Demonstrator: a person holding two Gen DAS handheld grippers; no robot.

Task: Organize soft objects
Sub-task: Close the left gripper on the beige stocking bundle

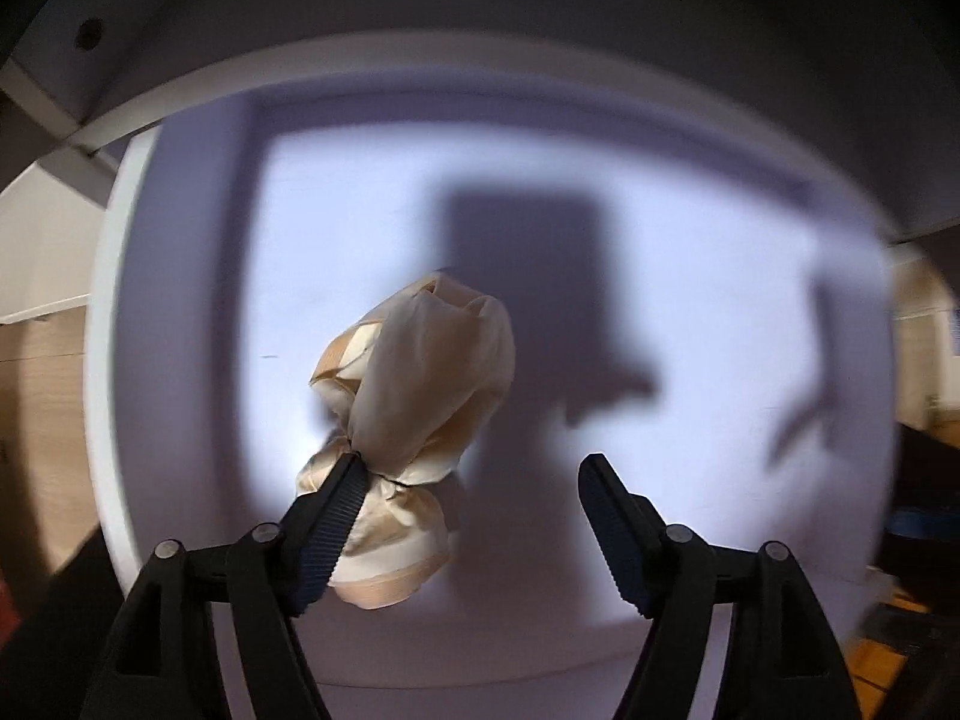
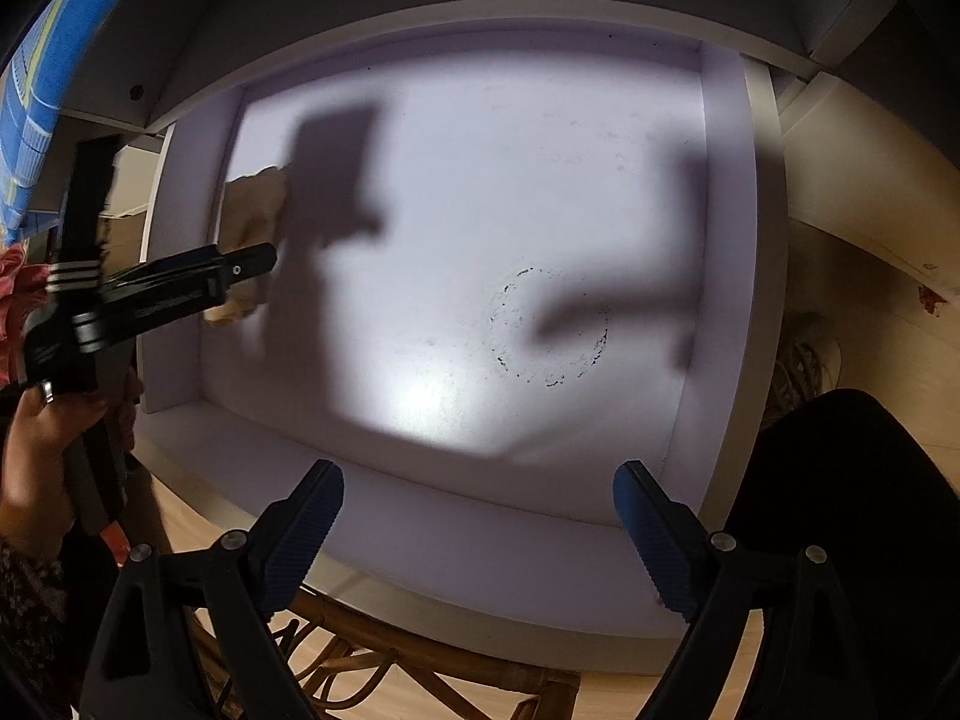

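The jaws of the left gripper (image 1: pixel 474 480) are spread wide, and the cream cloth bundle (image 1: pixel 414 396) is touched only by the left-hand jaw, nothing being pinched; it lies in the white drawer (image 1: pixel 180 192), near one side wall. The jaws of the right gripper (image 2: pixel 480 498) are spread over the drawer's front edge, nothing between them. The cloth could be snagged on the ridged pad and dragged out if the left gripper is lifted.

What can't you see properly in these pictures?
- Cream cloth bundle: left wrist view, blurred; what it is stays unclear. Right wrist view: the left hand-held gripper and a shadow cover most of it.
- White drawer: left wrist view, blurred; its edges are cut off.
- Blue thing: right wrist view, cropped.
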